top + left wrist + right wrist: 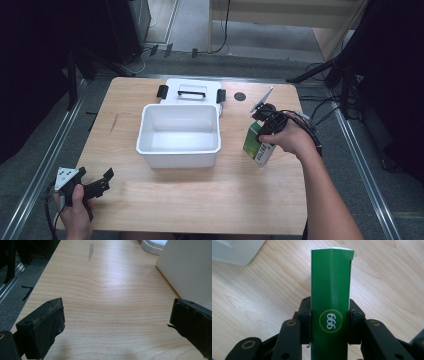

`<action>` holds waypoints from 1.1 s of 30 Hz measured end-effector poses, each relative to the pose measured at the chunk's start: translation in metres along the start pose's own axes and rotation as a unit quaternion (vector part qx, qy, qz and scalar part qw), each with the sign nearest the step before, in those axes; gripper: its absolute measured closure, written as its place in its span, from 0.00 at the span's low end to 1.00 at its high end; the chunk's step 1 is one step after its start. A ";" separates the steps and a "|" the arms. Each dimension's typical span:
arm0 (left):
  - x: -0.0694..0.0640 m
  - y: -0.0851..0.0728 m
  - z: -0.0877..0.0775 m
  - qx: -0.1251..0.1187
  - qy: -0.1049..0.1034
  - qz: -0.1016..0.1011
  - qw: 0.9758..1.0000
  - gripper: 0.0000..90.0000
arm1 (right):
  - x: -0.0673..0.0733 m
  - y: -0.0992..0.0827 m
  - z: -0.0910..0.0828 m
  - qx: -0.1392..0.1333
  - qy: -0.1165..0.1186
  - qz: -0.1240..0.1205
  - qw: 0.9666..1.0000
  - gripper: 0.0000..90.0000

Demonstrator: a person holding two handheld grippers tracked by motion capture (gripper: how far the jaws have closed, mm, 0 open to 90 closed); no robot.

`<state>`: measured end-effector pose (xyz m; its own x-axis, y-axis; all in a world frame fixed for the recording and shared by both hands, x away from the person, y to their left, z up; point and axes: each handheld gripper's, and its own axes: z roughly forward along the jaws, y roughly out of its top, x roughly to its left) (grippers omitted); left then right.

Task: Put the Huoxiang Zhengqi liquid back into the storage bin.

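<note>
1. Green box [330, 302]: clamped in R gripper [270, 122], both jaws tight on its side faces; it sits at 3 o'clock of the bin [178, 150], just beside it.
2. Box's long axis runs along the jaws, tilted, lower end near the table [200, 195].
3. Bin is open; likely move is box going to 9 o'clock, over the rim.
4. L gripper [87, 185] at 7 o'clock, jaws wide, empty, well apart.
5. Lid [192, 90] at 12, touching the bin.

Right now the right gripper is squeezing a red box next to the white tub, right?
Not quite: the box is green, not red, as the right gripper view shows. The right gripper is indeed squeezing it, next to the white tub.
</note>
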<state>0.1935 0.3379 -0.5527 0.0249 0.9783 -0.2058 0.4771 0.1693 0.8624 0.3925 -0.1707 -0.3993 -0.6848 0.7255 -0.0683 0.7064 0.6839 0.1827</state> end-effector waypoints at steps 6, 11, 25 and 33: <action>0.000 0.000 0.000 0.001 0.000 0.001 1.000 0.00 | 0.003 -0.002 -0.009 -0.006 -0.008 -0.032 0.999 0.72; 0.000 0.000 0.000 0.001 0.000 0.002 1.000 0.00 | 0.005 -0.002 -0.021 -0.017 0.001 -0.057 0.998 0.72; 0.000 0.000 0.000 0.002 0.000 0.001 1.000 0.00 | 0.012 0.007 -0.059 -0.047 0.010 -0.204 0.978 0.72; 0.000 0.000 0.000 0.001 0.000 0.002 1.000 0.00 | 0.014 0.013 -0.077 -0.059 0.011 -0.227 0.972 0.72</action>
<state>0.1939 0.3377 -0.5527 0.0257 0.9789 -0.2029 0.4795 0.1660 0.8617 0.3782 -0.1578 -0.3226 -0.9254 0.3490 -0.1474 0.3063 0.9182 0.2509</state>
